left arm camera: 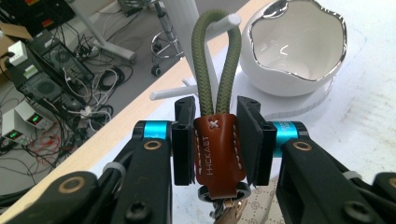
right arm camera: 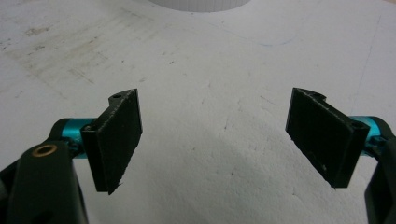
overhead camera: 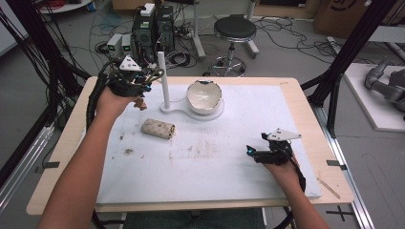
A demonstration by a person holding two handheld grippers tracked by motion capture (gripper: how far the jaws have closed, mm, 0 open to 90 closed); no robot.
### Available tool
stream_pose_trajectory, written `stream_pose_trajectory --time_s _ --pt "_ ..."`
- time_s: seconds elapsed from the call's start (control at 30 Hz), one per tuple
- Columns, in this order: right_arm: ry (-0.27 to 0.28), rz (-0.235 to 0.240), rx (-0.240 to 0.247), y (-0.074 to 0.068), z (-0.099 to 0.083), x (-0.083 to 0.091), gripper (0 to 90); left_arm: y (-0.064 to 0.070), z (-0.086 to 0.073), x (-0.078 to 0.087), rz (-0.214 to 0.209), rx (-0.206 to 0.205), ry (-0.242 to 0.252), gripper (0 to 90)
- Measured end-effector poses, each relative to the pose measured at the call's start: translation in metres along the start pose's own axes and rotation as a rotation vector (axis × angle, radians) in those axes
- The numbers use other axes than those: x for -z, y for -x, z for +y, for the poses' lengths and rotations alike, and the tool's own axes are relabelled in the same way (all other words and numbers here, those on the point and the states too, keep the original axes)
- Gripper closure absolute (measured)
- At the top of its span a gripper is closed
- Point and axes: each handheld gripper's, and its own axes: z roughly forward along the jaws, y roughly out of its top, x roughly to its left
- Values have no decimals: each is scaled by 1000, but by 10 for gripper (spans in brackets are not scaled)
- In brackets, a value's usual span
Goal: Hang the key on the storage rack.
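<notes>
left tool (left arm camera: 215, 140) clamps brown leather keychain (left arm camera: 218, 151), green cord loop on peg (left arm camera: 223, 22); right tool (right arm camera: 217, 135) wide.

Bowl (overhead camera: 204, 97) right of post (overhead camera: 164, 78), roll (overhead camera: 158, 128) in front, on mat (overhead camera: 239, 167)

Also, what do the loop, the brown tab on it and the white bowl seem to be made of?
The loop looks like braided olive-green cord: a woven pattern shows along it. The brown tab looks like smooth leather, with white stitches and stamped letters. The left gripper is shut on it. The white bowl looks like glazed ceramic, glossy, with a wavy rim edged in shiny silver, perhaps metallic paint.
</notes>
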Motion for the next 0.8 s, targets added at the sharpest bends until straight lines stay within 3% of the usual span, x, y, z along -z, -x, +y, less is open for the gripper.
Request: stream_pose_trajectory --time_s 0.1,0.27,0.57,0.8 --pt "1 -2 -2 0 0 0 188 2 -1 -3 -9 2 0 655" --pt "1 2 -1 0 0 0 188 3 -8 -5 -13 19 -1 497" --pt "-2 -2 1 -1 0 1 188 7 -39 1 -45 104 39 346" --pt "7 -6 0 -1 0 1 188 21 -59 9 -89 117 72 291"
